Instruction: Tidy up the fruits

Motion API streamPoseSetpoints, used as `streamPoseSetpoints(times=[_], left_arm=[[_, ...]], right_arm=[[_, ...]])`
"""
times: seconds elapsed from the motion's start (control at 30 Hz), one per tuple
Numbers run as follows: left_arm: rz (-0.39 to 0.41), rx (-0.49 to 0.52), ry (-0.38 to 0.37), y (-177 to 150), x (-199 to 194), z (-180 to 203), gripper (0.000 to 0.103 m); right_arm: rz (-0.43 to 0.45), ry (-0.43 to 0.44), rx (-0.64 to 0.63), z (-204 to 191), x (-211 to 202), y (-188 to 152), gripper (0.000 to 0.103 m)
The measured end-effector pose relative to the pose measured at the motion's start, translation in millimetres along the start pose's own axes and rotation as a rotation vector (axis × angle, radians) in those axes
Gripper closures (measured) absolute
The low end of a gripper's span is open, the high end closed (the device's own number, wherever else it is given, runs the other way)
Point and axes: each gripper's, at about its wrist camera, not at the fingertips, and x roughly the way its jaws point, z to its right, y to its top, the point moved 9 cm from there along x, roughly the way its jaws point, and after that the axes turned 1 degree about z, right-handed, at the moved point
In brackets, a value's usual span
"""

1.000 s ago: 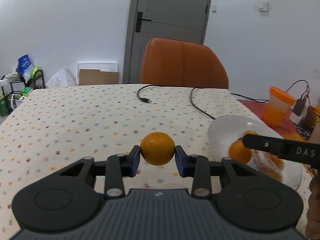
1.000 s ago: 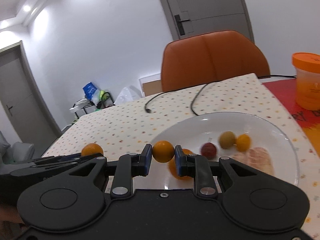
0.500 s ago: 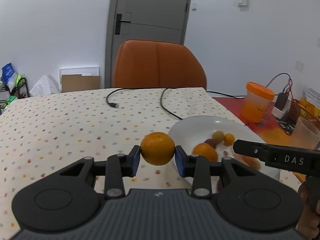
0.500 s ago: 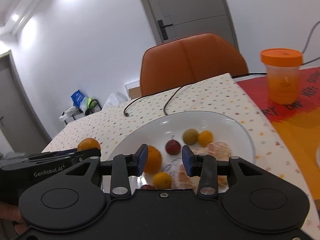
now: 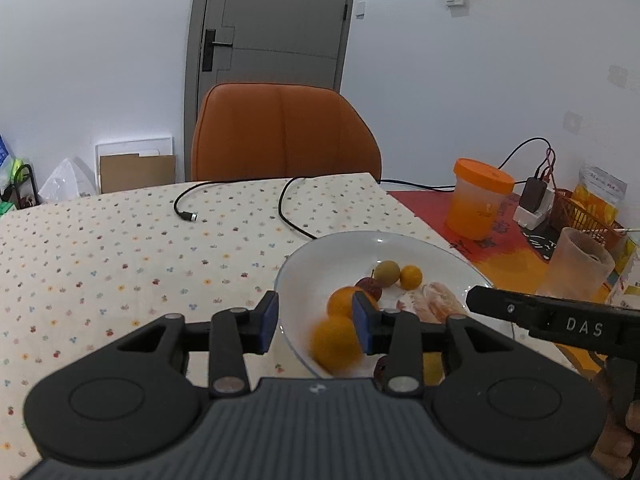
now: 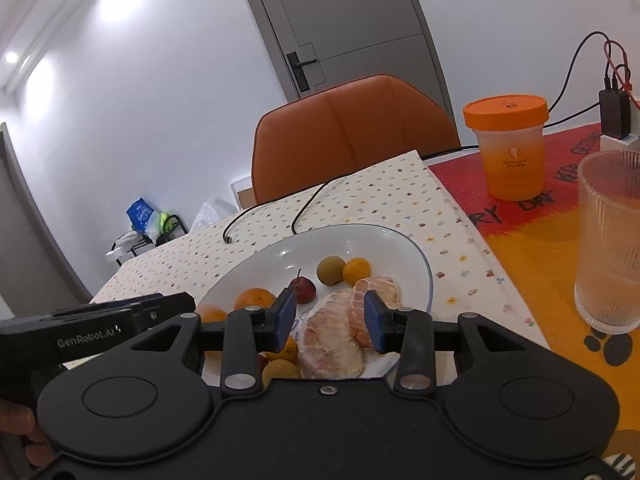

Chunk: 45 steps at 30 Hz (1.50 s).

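In the left wrist view, we are holding our left gripper (image 5: pixel 315 317) spread wide over the white plate (image 5: pixel 332 252), gripping nothing; a blurred orange (image 5: pixel 335 345) is lying just below it at the plate's near rim.

In the right wrist view, our right gripper (image 6: pixel 331 321) is gaping empty above peeled citrus segments (image 6: pixel 334 338) on the plate (image 6: pixel 416 258).

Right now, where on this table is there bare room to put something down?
The dotted tablecloth left of the plate is bare, apart from a black cable at its far end. The plate and the red mat beside the orange-lidded cup are crowded.
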Motion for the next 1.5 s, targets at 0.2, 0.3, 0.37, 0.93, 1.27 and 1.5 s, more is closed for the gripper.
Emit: streamPoseSetpoints(times=[0.2,0.3,0.37,0.93,1.27,1.5], left_arm=[[0.002,0.001,0.029,4,-15,-9,0.063],[0.001,-0.002,0.051,3,-25,-17,0.056],[0.0,-0.012,0.075,2,-30,-24,0.049],[-0.004,-0.068,0.172,-14,-73,-62,0.013],[0.004,-0.098,0.208,-26,-101,-76,0.012],[0.021,-0.119,0.226,-30,-125,-82,0.009]], right_arm=[[0.008,0.01,0.001,-8,-6,0,0.064],[0.005,0.023,-0.001,-14,-8,-2,0.06],[0.0,0.029,-0.006,-19,-8,-4,0.055],[-0.006,0.051,-0.057,-51,-26,-11,0.017],[-0.039,0.07,-0.099,-70,-40,-25,0.0],[-0.038,0.06,-0.129,-84,-51,-26,0.0]])
